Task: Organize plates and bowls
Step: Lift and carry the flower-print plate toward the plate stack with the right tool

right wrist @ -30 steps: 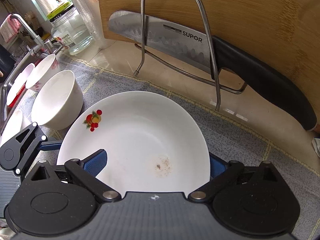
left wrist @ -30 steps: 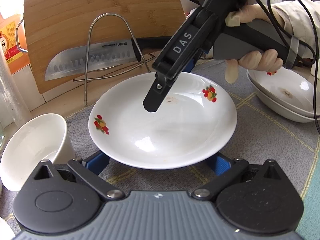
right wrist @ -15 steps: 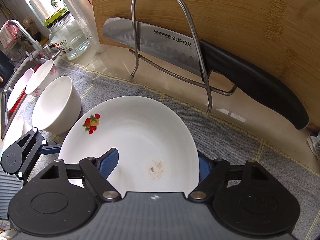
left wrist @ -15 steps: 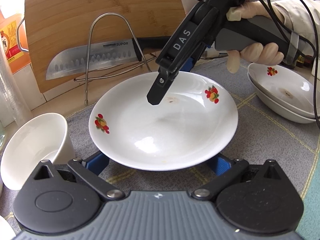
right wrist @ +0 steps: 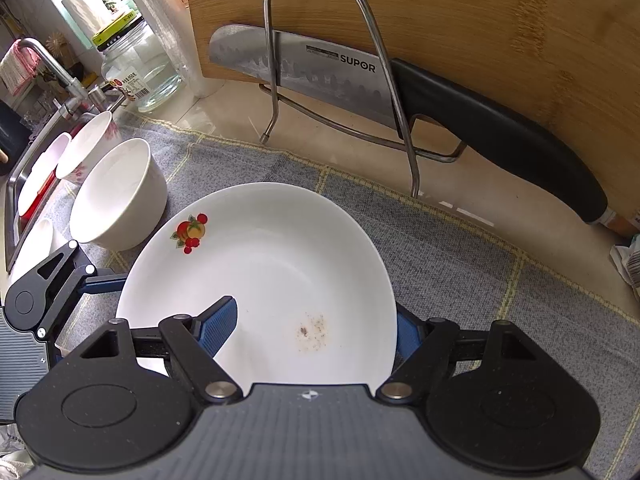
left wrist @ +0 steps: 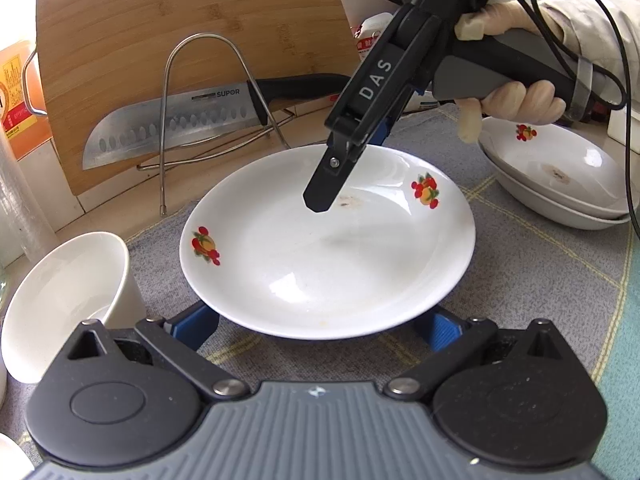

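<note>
The right hand-held gripper (right wrist: 312, 320) has narrowed its jaws astride the rim of the white fruit-patterned ceramic plate (right wrist: 272, 264), though it is not yet clamped. The left hand-held gripper (left wrist: 318, 324) stays spread. The plate lies just before the steel wire rack (right wrist: 340, 80), probably about to be lifted.

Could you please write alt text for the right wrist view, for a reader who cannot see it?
The right gripper straddles the near rim of a white plate with a fruit motif on a grey mat, one finger inside and one outside. Bowls sit to its left; behind, a knife rests in a wire rack against a cutting board.
</note>
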Action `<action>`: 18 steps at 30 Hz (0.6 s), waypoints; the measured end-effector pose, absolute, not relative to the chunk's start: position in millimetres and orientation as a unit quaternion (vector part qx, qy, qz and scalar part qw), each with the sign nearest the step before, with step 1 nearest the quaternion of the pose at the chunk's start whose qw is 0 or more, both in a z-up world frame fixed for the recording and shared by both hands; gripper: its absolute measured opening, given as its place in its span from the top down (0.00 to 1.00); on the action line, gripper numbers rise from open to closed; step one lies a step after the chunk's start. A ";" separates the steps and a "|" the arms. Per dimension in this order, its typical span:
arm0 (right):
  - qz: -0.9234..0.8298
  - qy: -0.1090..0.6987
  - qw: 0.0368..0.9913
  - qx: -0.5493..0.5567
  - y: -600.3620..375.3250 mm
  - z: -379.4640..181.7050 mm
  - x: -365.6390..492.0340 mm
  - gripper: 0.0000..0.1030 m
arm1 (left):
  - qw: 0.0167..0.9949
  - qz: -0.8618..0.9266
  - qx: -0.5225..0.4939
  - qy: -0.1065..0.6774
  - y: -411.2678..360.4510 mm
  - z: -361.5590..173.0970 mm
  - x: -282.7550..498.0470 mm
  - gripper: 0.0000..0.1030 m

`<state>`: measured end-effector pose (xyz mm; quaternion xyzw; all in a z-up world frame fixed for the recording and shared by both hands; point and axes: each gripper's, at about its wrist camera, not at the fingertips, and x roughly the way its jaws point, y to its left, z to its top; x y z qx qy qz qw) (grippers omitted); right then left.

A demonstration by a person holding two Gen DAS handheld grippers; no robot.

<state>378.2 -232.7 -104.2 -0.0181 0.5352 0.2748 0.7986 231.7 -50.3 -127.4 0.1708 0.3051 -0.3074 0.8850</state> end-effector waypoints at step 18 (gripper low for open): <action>0.274 0.524 0.806 -0.008 -232.6 -104.2 383.7 0.22 | 0.886 -0.306 0.171 0.303 -48.9 -125.5 227.5 0.00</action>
